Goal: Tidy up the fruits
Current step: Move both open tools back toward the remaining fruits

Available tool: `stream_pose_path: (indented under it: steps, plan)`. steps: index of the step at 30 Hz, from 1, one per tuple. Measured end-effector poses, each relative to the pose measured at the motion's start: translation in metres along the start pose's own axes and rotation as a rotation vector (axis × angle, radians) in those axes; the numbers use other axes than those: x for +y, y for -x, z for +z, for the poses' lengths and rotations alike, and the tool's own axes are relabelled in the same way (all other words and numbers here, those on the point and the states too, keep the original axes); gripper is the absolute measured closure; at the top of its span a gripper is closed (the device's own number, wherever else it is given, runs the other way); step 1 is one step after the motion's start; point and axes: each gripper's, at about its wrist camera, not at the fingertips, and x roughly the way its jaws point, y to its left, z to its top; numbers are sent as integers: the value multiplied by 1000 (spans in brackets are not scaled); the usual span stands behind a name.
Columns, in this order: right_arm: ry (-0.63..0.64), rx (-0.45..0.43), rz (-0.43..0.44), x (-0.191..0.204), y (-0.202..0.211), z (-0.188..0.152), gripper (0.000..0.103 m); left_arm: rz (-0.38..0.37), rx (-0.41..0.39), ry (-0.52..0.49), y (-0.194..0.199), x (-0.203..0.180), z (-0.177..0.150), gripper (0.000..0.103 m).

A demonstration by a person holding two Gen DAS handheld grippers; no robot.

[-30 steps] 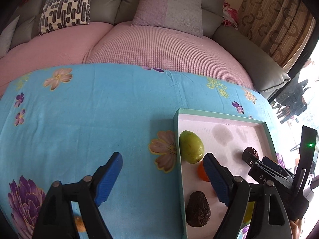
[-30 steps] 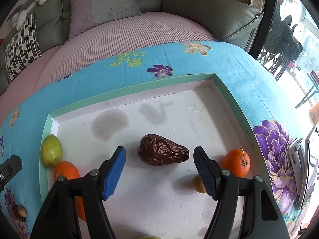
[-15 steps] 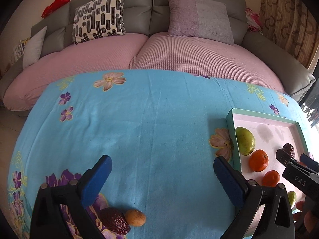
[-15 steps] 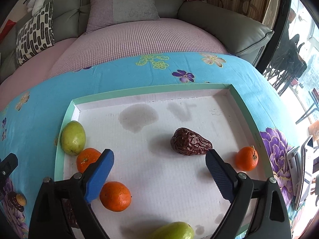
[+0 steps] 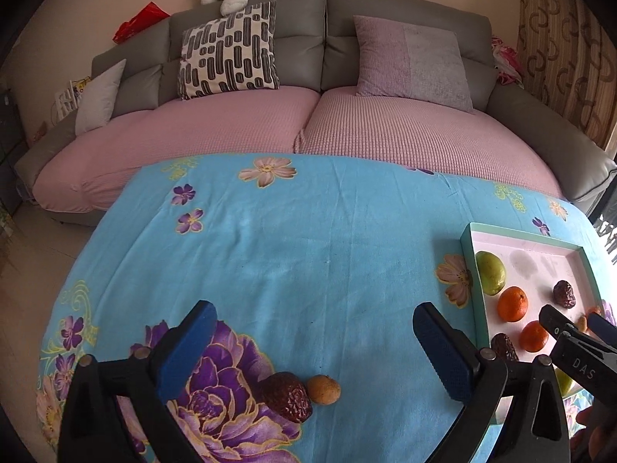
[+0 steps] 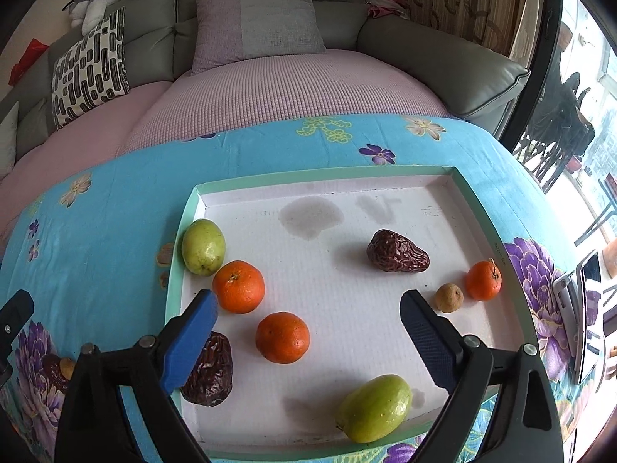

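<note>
Right now the left gripper (image 5: 312, 351) hangs over the blue flowered cloth on the tabletop (image 5: 308, 239) with its jaws spread wide and nothing between them. Just below the gap, at about six o'clock in the left wrist view, a wrinkled dark date (image 5: 287, 395) lies touching a small tan round fruit (image 5: 324, 388), both on the cloth and outside the tray. The tray (image 5: 468, 254), green-rimmed with a white floor, sits at three o'clock in that view.

The right gripper (image 6: 308, 326) is also wide open and empty, poised above the tray (image 6: 327, 175). In the right wrist view a green fruit (image 6: 203, 246) rests against the tray's wall at nine o'clock, with an orange (image 6: 239, 286) touching it just below. A second orange (image 6: 282, 337) lies between the gripper's fingers, untouched, near the centre. A dark date (image 6: 397, 251) sits alone toward two o'clock. A small orange (image 6: 483, 280) and a small tan fruit (image 6: 449, 298) lie side by side at three o'clock, close to the right finger (image 6: 426, 341). Another date (image 6: 210, 372) is partly hidden behind the left finger (image 6: 187, 347) at seven o'clock, and a second green fruit (image 6: 374, 407) lies near the tray's near edge at five o'clock.

A grey sofa (image 5: 300, 38) with pink seat covers stands behind the tabletop
</note>
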Motion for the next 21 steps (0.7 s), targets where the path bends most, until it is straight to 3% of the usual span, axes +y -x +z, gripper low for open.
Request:
stream_pose_path:
  steps: [3, 12, 17, 21]
  plan:
    - [32, -8, 8, 13, 9, -9, 8, 79, -9, -12, 7, 12, -6, 0]
    - [111, -5, 83, 54, 26, -35, 8, -21, 77, 53, 9, 68, -22, 0]
    - [140, 50, 198, 84, 22, -46, 8, 6, 126, 88, -1, 97, -33, 0]
    - [178, 83, 280, 107, 17, -51, 8, 16, 141, 176, -8, 124, -36, 0]
